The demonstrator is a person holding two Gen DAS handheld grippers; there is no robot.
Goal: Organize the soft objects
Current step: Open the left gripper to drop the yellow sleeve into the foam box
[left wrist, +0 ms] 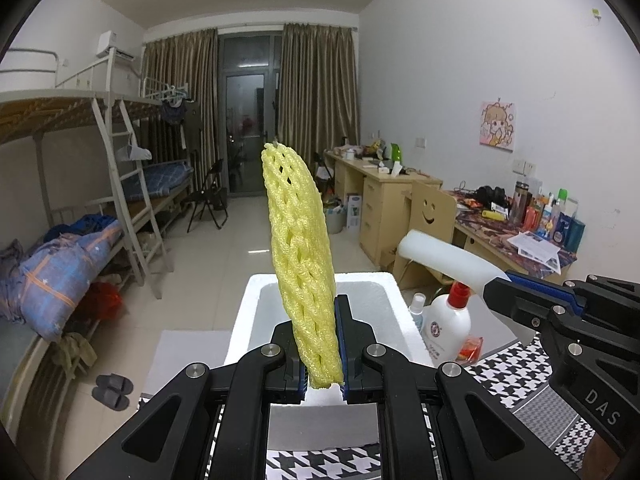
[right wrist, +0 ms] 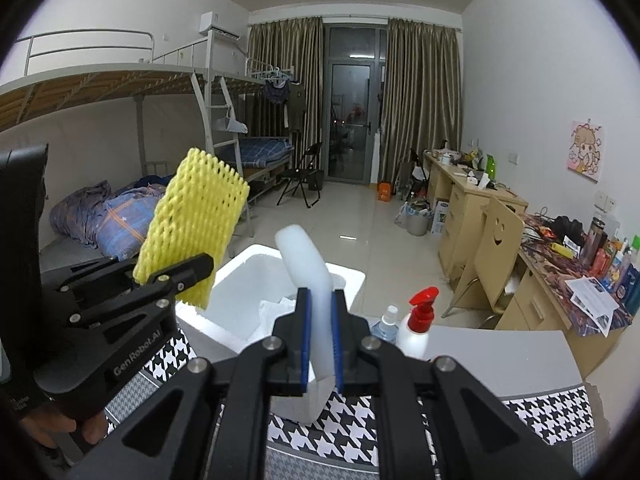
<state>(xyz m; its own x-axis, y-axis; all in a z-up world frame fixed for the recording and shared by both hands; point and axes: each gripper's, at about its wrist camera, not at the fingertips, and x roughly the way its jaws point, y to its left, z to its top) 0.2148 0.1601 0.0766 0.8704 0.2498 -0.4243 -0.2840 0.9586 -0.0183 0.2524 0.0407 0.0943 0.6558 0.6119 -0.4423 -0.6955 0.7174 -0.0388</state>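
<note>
My left gripper (left wrist: 322, 344) is shut on a yellow foam net sleeve (left wrist: 298, 240), which stands upright above a white foam box (left wrist: 248, 312). In the right wrist view the same yellow sleeve (right wrist: 196, 220) juts up from the left gripper (right wrist: 176, 276) at the left of the box (right wrist: 236, 288). My right gripper (right wrist: 320, 336) is shut on a white foam sheet (right wrist: 304, 256) that curls up and back over the box. The left wrist view shows that white sheet (left wrist: 444, 260) held by the right gripper (left wrist: 500, 284) at the right.
The box stands on a table with a black-and-white houndstooth cloth (right wrist: 540, 412). A white pump bottle with a red top (right wrist: 418, 328) and a small clear spray bottle (right wrist: 386, 322) stand right of the box. White crumpled material (right wrist: 276, 308) lies inside it. A hand (right wrist: 52, 428) holds the left gripper.
</note>
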